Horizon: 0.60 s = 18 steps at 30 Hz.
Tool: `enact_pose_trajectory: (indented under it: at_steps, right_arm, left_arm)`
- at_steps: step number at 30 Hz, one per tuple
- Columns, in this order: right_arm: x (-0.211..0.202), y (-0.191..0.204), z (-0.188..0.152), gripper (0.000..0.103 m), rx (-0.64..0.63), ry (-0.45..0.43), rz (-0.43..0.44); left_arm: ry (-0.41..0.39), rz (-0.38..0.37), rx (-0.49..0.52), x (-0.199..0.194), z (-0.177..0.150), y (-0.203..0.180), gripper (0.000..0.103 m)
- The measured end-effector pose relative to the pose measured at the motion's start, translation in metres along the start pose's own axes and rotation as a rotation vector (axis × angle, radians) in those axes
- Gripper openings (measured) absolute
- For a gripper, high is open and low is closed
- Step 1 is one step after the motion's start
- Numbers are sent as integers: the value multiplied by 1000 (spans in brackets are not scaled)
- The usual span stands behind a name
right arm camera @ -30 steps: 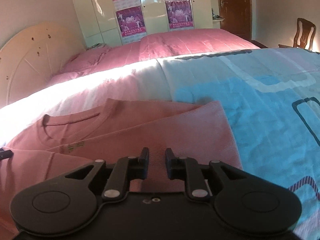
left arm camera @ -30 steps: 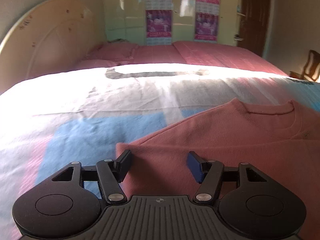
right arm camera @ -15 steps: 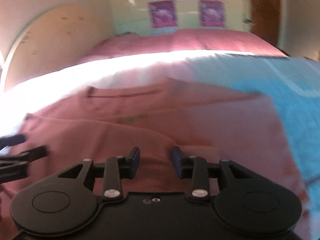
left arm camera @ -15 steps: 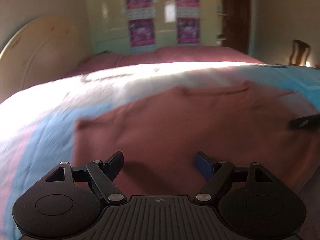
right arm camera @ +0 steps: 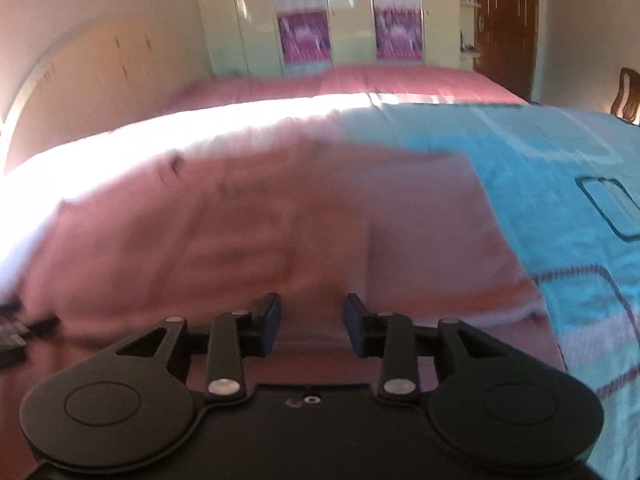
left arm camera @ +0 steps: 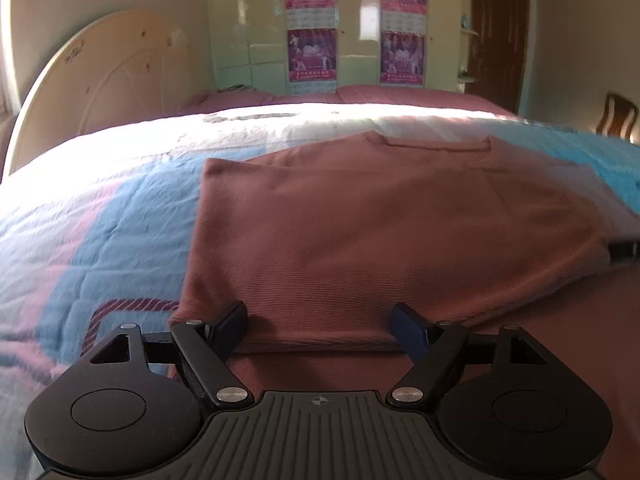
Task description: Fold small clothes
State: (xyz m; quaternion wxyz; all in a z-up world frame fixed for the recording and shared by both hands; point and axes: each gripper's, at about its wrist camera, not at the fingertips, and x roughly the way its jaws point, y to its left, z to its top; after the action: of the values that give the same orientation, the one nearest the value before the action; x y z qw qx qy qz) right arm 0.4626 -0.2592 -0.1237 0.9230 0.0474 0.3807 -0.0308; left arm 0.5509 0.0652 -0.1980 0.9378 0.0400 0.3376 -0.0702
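A dusty-pink knit sweater [left arm camera: 380, 232] lies on the bed, its lower part folded up over the body, the folded edge near me. My left gripper [left arm camera: 320, 326] is open and empty, low over the near folded edge at the sweater's left side. In the right wrist view the sweater [right arm camera: 260, 240] is blurred. My right gripper [right arm camera: 312, 328] is open and empty over the near edge on the right side. The right gripper's tip shows at the right edge of the left wrist view [left arm camera: 626, 250]; the left gripper's fingers [right arm camera: 16, 332] show at the far left of the right wrist view.
The sweater rests on a blue, pink and white quilt [left arm camera: 100, 232] on a large bed. A cream headboard [left arm camera: 108, 88] stands at the left, pink pillows [left arm camera: 400, 96] and a wardrobe with posters [left arm camera: 312, 52] beyond. A wooden chair [left arm camera: 616, 116] and a door [right arm camera: 504, 20] are at the right.
Both grippers have pulled back toward the sweater's near edge, closer to the middle. The right gripper has opened from nearly shut. The sweater's lower part now lies folded over.
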Motion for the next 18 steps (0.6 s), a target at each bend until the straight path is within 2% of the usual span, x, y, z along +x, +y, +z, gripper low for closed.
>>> enact_pose_trajectory:
  at_steps: [3,5,8,10,12,15,18]
  right_arm:
    - [-3,-12,4,32,48,10,13]
    - [-12,-11,9,33,35,-37,18]
    - [-14,-9,13,33,38,-74,47]
    - [-1,-7,13,33,26,-45,45]
    - [14,-4,10,33,-3,20,0]
    - [8,-7,15,32,-1,10,11]
    - [0,-13,11,32,0,-35,29]
  left_arm:
    - [-20,44,-13,-9,4,12,78]
    - [-25,39,-41,-13,7,18,78]
    - [-11,44,-15,-9,5,16,78]
    - [21,43,-3,1,3,13,78]
    - [26,55,3,0,5,10,78]
    - [5,73,18,-11,10,5,78]
    - [44,78,22,-5,5,4,78]
